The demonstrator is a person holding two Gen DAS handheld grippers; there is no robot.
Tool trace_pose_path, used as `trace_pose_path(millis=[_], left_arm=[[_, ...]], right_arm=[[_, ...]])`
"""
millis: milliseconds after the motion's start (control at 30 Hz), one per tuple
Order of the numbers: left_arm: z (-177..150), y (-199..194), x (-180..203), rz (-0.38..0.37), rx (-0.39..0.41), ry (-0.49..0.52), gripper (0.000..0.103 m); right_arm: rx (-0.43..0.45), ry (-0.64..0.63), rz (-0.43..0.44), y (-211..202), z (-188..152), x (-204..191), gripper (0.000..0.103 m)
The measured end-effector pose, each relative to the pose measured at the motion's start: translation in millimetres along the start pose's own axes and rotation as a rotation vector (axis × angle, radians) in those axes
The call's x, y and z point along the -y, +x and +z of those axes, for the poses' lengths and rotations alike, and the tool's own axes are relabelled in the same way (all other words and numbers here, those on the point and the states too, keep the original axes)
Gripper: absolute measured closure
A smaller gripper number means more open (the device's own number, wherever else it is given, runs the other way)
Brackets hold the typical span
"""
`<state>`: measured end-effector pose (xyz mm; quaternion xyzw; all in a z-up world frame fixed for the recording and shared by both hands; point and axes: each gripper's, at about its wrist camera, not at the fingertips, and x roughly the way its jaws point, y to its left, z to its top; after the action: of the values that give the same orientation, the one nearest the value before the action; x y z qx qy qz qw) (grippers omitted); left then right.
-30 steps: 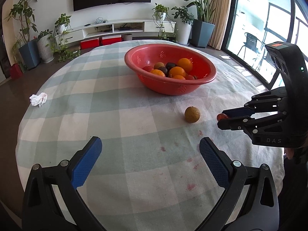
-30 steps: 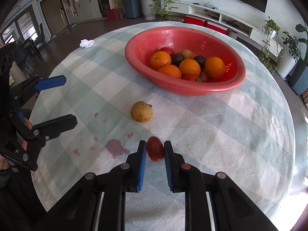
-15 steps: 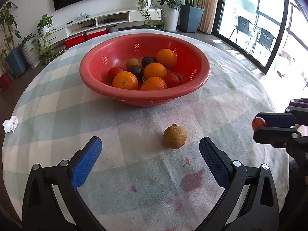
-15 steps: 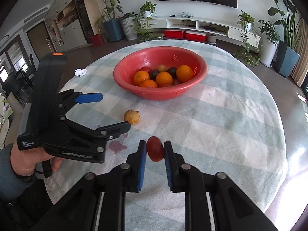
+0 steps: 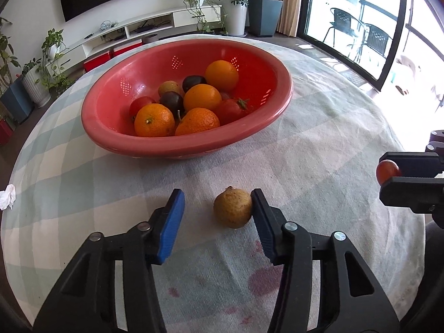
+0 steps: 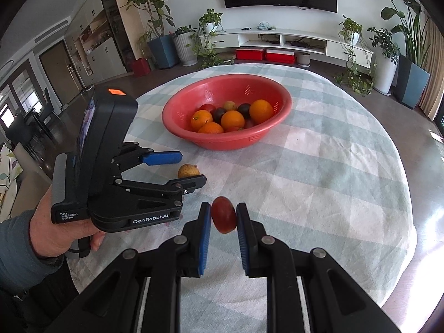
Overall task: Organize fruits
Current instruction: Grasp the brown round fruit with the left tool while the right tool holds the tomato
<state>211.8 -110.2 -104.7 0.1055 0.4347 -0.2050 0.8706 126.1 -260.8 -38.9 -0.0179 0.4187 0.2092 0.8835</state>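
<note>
Round surface (image 5: 319,149) under a pale green checked cloth, purple-red stains near the front edge.

Left gripper (image 5: 217,204): jaws have just been closing around a tan, rough-skinned round fruit (image 5: 233,208) that sits on the cloth. Right-hand pad touches the fruit's side; left-hand pad stands clear with a gap, so no grip yet. In the right wrist view a hand (image 6: 59,231) in a grey sleeve holds this gripper, and the fruit shows between its two fingers.

Right gripper (image 6: 223,217): closed on a small red fruit (image 6: 224,215), possibly a cherry tomato, held above the cloth.

Red colander-style bowl (image 5: 116,138) further back on the surface, well apart from the tan fruit. It holds oranges (image 5: 154,120), dark plums (image 5: 171,100) and red tomatoes (image 5: 230,109).

Crumpled white tissue (image 5: 7,195) at the left edge of the cloth.
</note>
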Motion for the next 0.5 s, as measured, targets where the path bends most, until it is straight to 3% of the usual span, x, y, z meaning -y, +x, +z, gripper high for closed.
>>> trace_pose_path(millis=[200, 367, 500], left_arm=[[-0.7, 1.9, 6.7, -0.009, 0.003, -0.007, 0.058], [-1.3, -0.8, 7.0, -0.025, 0.006, -0.001, 0.077], [-4.2, -4.3, 2.9, -0.034, 0.014, -0.014, 0.078]], right_arm=[[0.005, 0.002, 0.001, -0.9, -0.5, 0.5, 0.082], [0.014, 0.005, 0.001, -3.8, 0.2, -1.0, 0.082], [0.021, 0.005, -0.002, -5.9, 0.4, -2.2, 0.082]])
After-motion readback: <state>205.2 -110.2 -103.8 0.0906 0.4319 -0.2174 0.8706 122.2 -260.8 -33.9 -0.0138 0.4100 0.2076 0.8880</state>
